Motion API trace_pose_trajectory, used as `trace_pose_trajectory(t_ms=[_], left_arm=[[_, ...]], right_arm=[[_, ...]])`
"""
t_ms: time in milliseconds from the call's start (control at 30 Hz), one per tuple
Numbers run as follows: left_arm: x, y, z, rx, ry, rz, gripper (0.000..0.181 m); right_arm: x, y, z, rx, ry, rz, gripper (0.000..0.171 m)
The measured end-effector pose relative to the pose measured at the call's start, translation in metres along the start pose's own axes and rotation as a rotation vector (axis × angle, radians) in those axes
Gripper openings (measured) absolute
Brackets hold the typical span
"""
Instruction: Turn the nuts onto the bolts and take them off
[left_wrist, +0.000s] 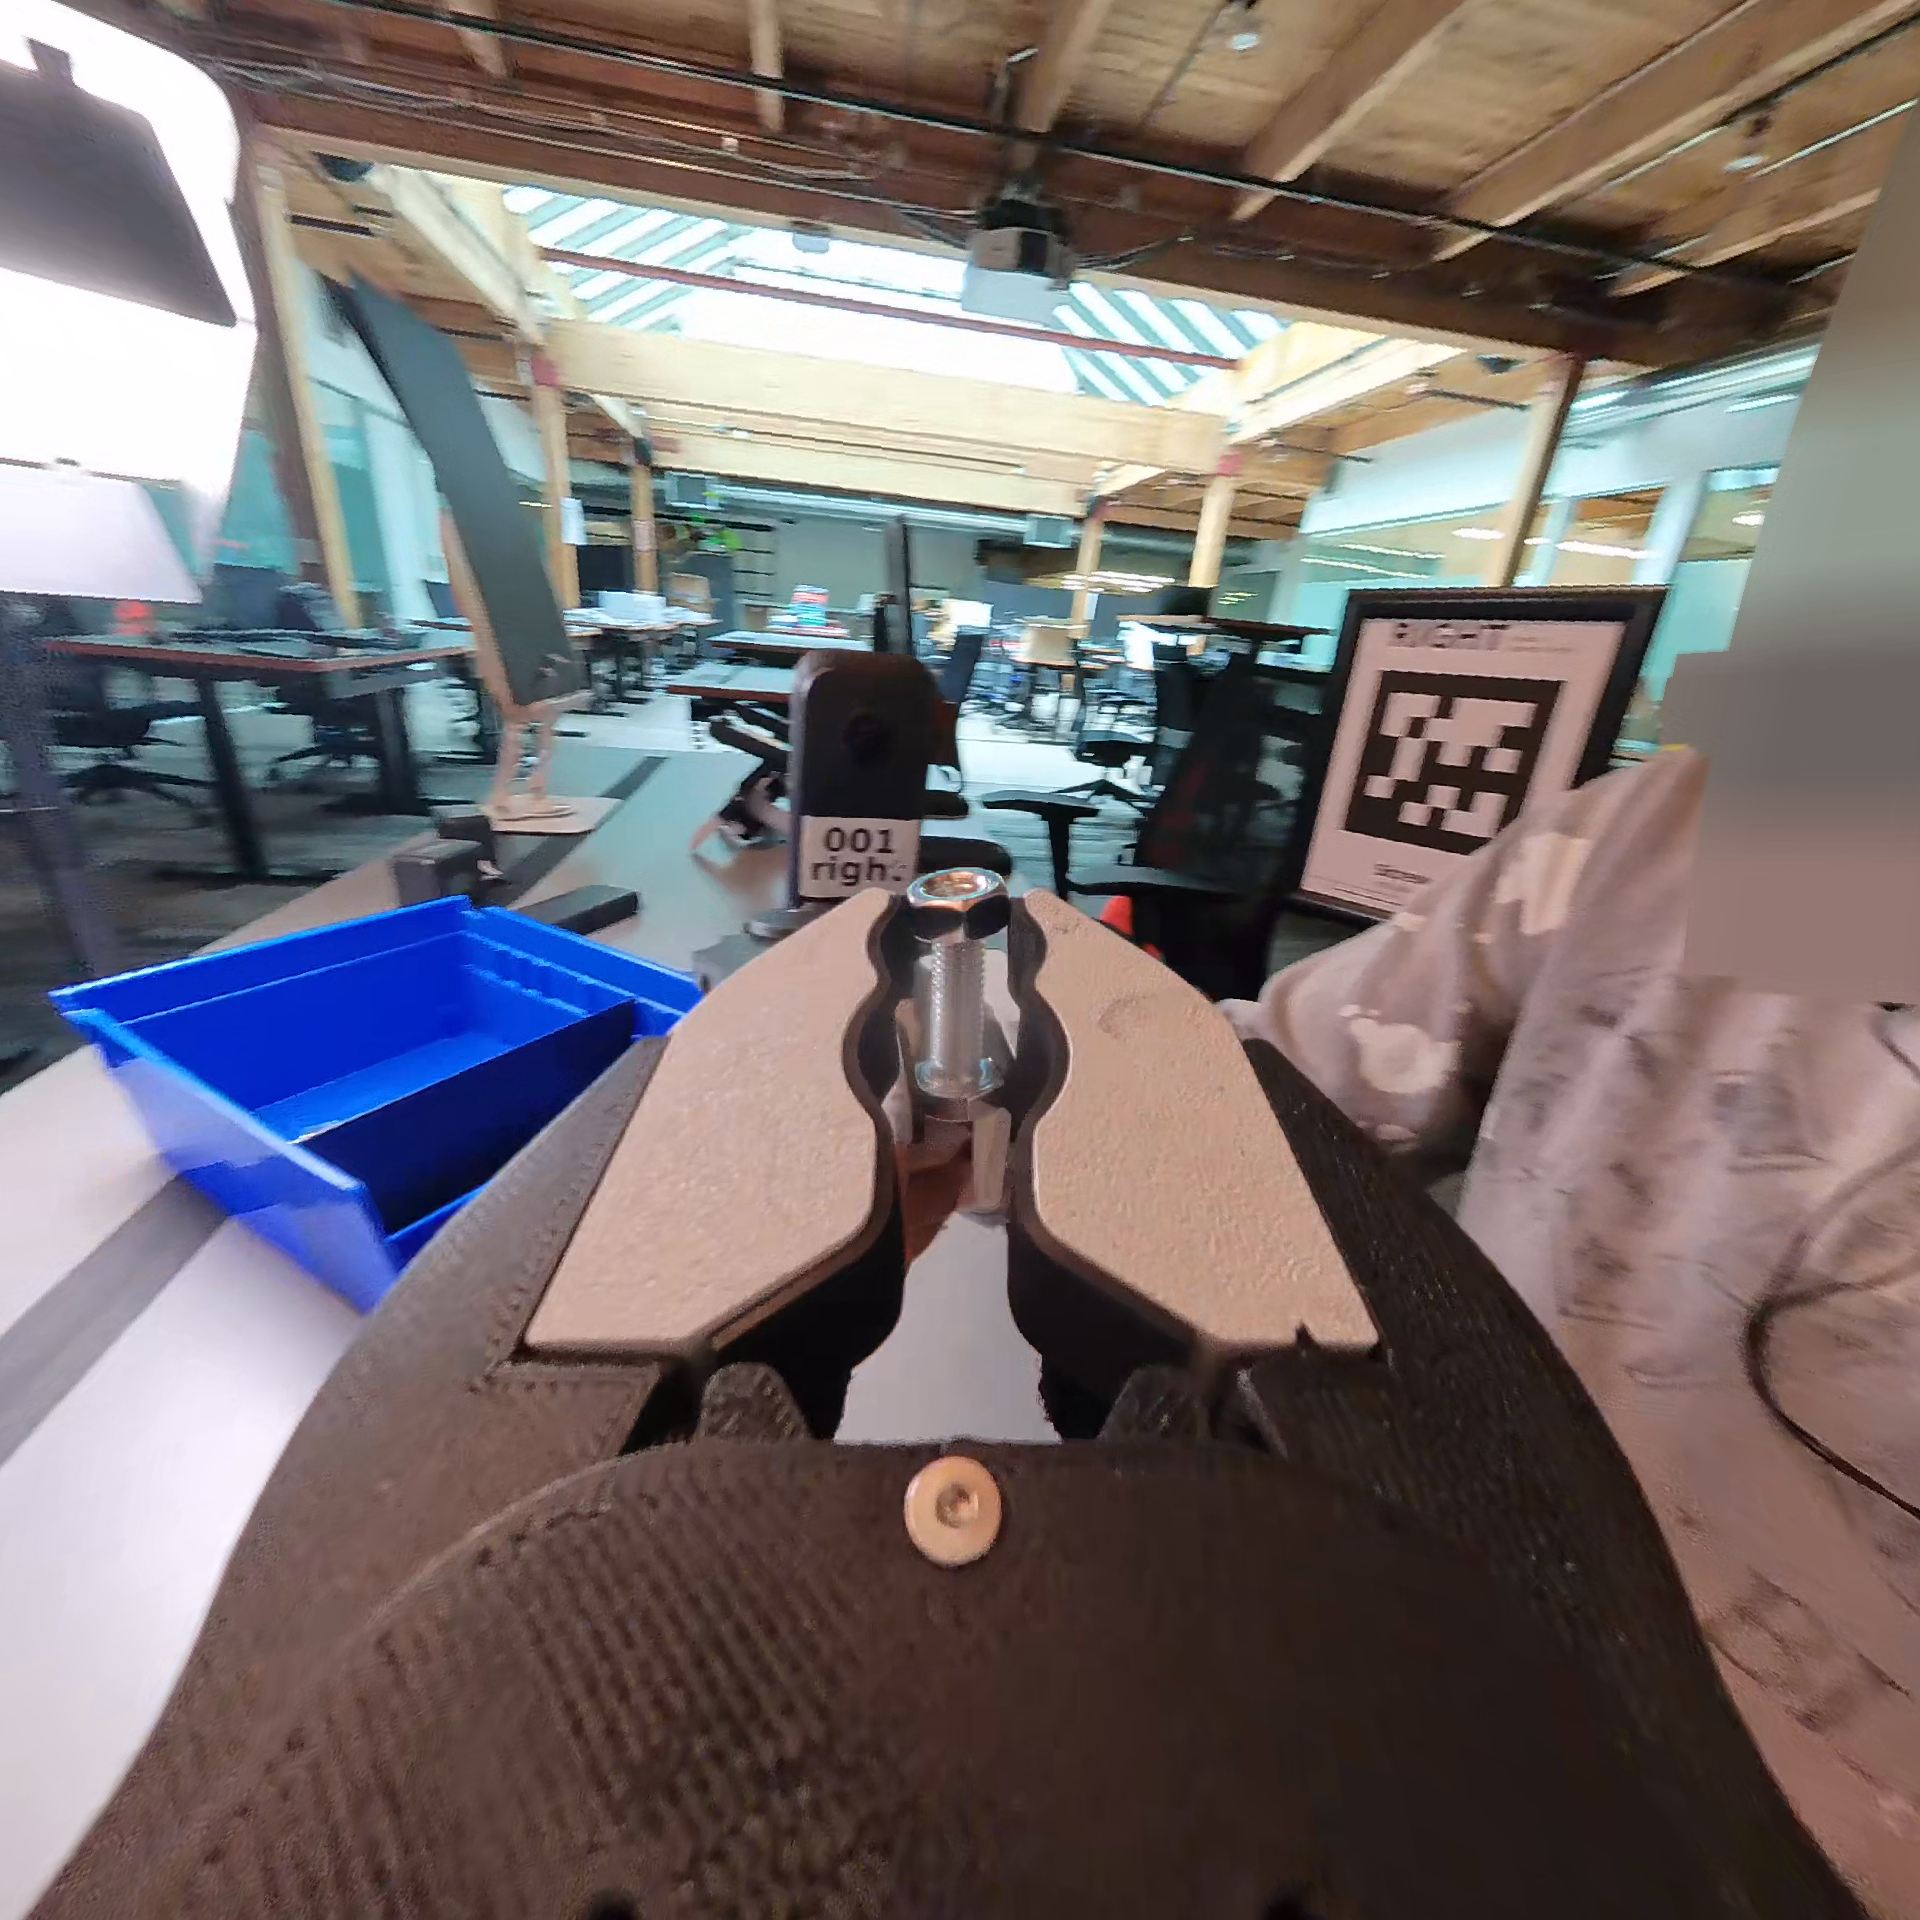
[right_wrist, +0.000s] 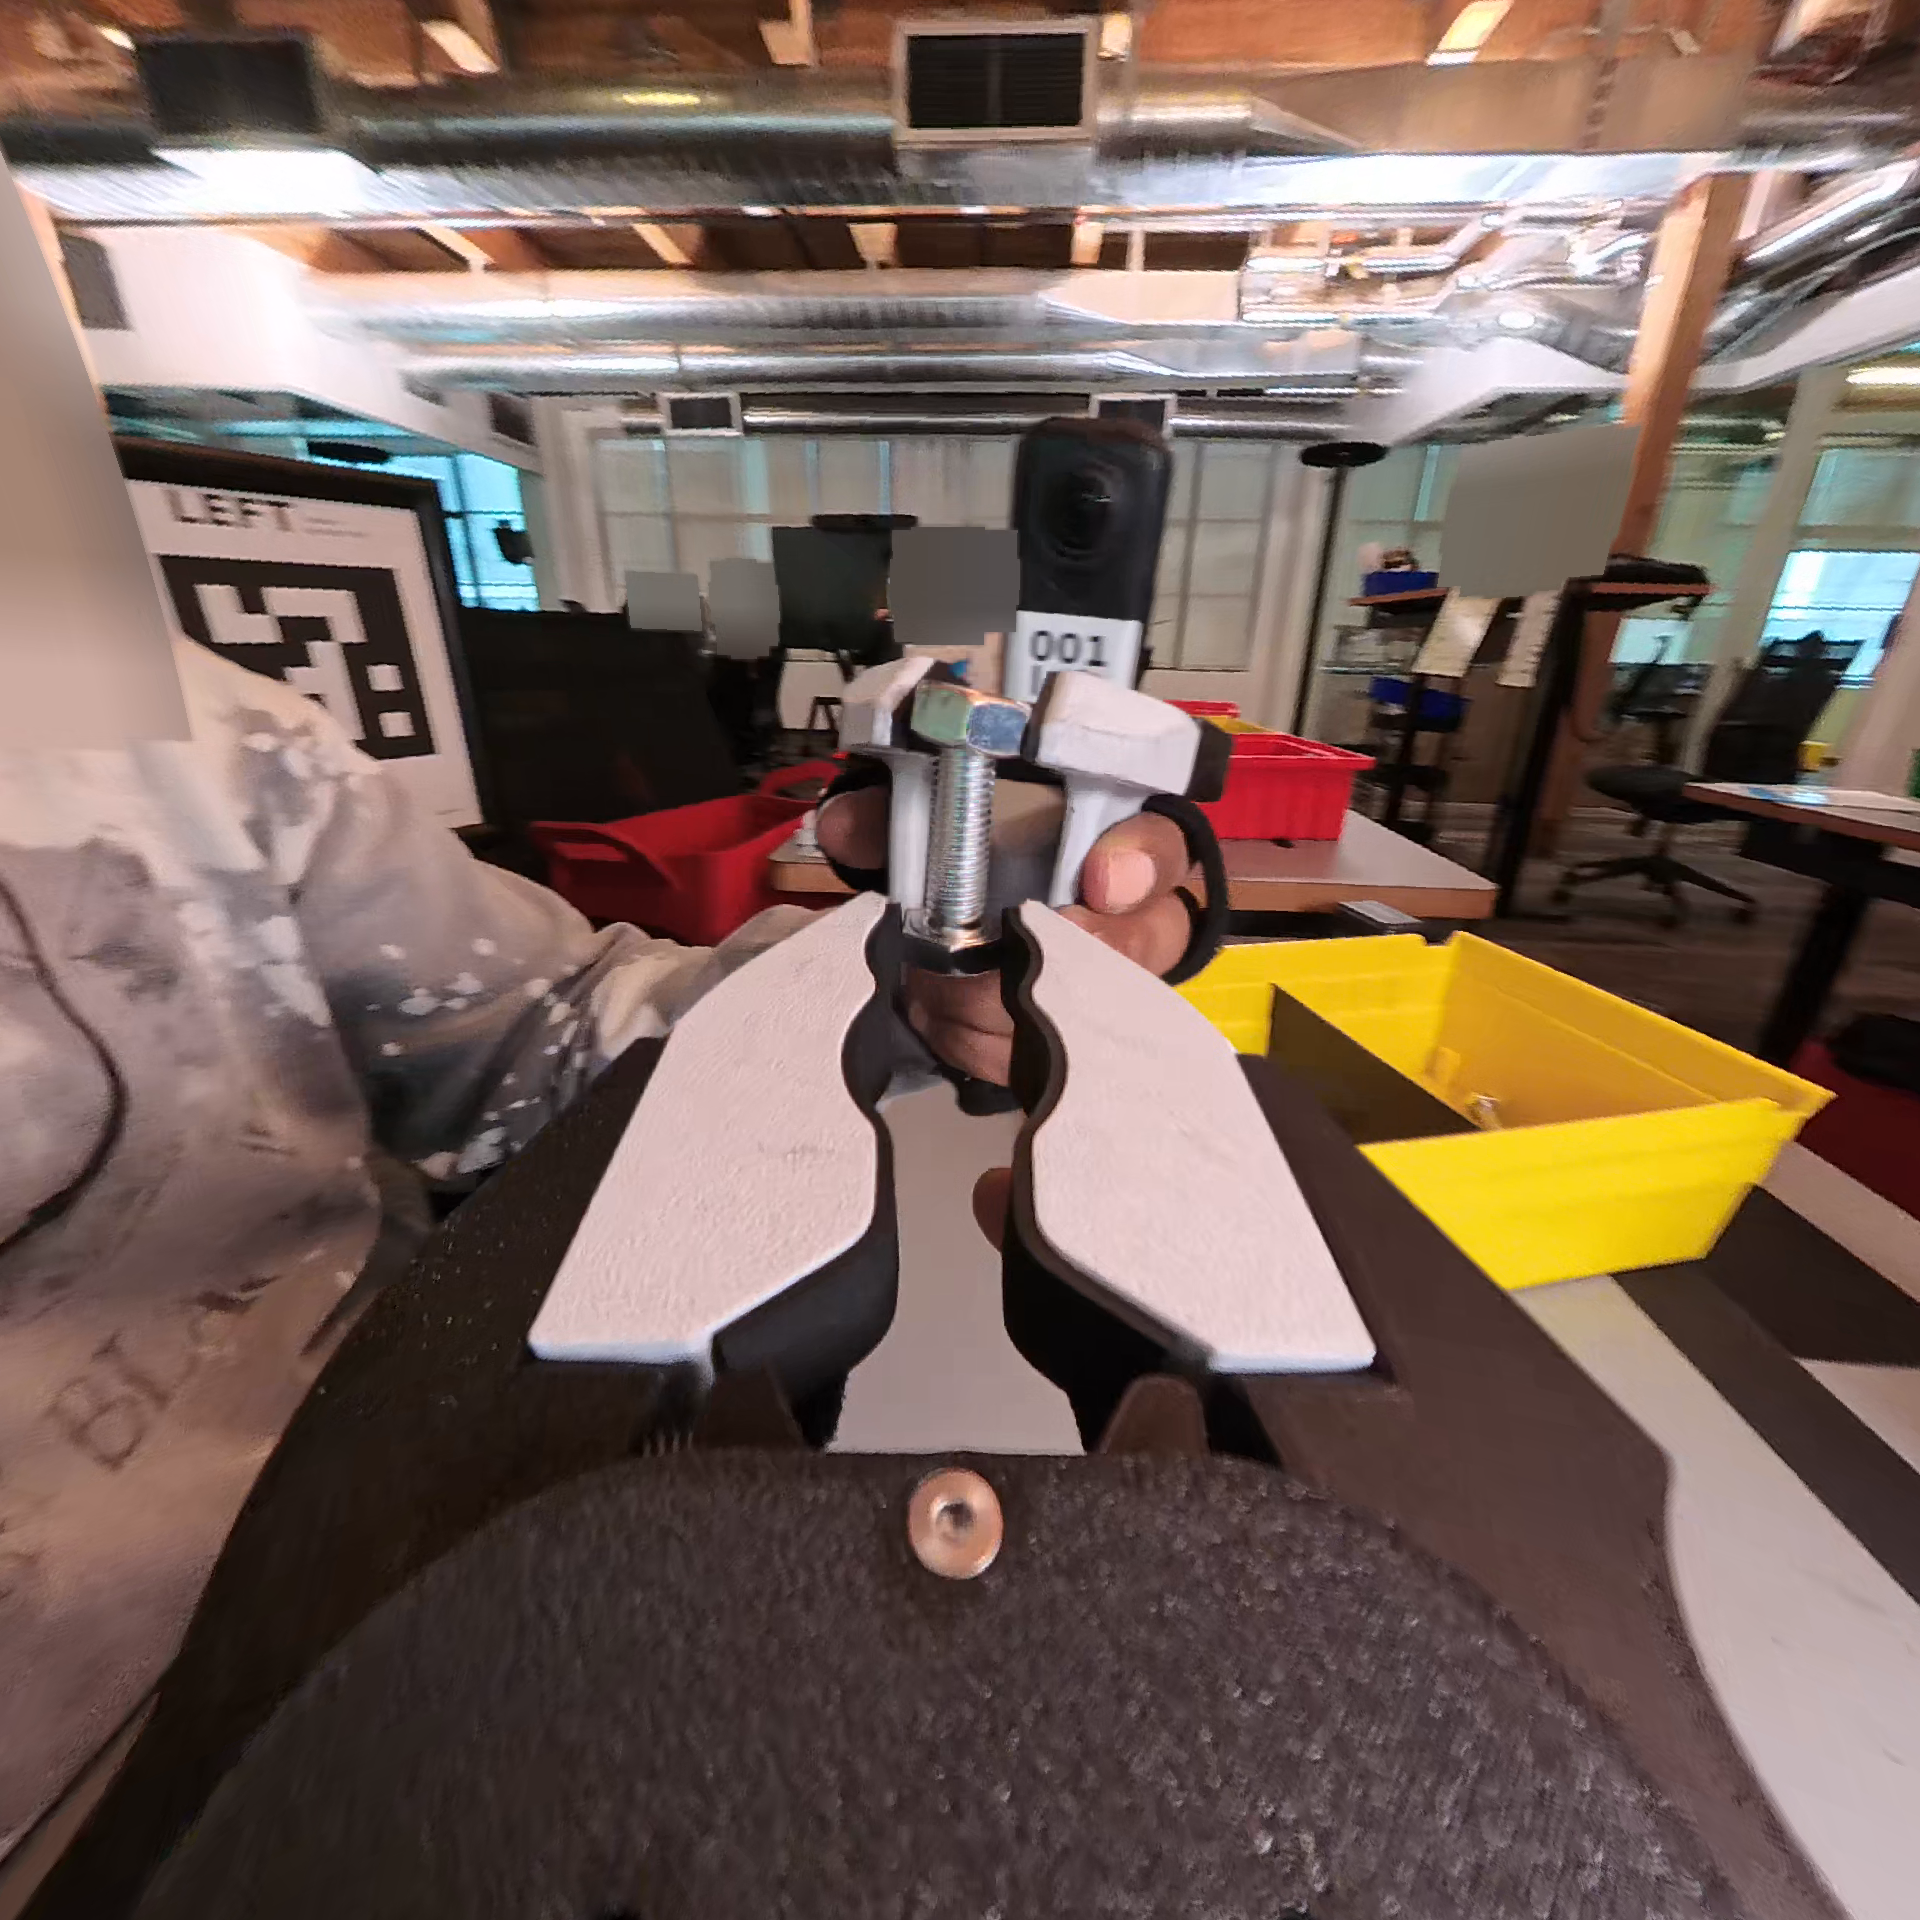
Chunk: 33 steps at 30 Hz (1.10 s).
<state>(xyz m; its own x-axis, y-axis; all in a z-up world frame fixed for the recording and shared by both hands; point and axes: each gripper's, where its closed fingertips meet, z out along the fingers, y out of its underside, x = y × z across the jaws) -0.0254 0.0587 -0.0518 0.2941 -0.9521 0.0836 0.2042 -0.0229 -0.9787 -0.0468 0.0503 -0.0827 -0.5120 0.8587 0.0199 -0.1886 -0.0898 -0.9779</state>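
Bolt (right_wrist: 957, 831) and nut (right_wrist: 948, 948) hung in mid-air between the two claws: the left gripper (right_wrist: 961, 717) was clamped on the hex head, and the right gripper (right_wrist: 951, 940) was pinched narrowly around the nut at the threaded end. Both looked like bright zinc-plated steel, stiff, small but dense, and probably slick on the smooth faces, so the hex flats seemed the sound place to grip. Textured grey pads backed by black rubber faced the metal.

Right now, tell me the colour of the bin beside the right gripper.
Yellow bin, clearest in the right wrist view.
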Motion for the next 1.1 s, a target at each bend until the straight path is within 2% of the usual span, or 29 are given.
trace_pose_trajectory(t_ms=[233,400,600,900,1100], left_arm=[[0.011,0.009,-0.007,-0.057,0.095,0.0,0.019],[0.012,0.013,-0.013,-0.113,0.095,0.035,0.019],[0.013,0.026,-0.024,-0.275,0.048,0.131,0.018],[0.025,0.042,-0.028,-0.391,0.112,0.159,0.018],[0.016,0.046,-0.033,-0.454,0.047,0.167,0.018]], right_arm=[[-0.012,0.011,0.007,-0.065,-0.067,0.001,0.018],[-0.013,0.016,0.008,-0.1,-0.069,-0.004,0.018],[-0.013,0.031,0.009,-0.202,-0.066,-0.012,0.018],[-0.032,0.046,0.014,-0.236,-0.205,0.077,0.018],[-0.024,0.056,0.012,-0.307,-0.154,0.052,0.018]])
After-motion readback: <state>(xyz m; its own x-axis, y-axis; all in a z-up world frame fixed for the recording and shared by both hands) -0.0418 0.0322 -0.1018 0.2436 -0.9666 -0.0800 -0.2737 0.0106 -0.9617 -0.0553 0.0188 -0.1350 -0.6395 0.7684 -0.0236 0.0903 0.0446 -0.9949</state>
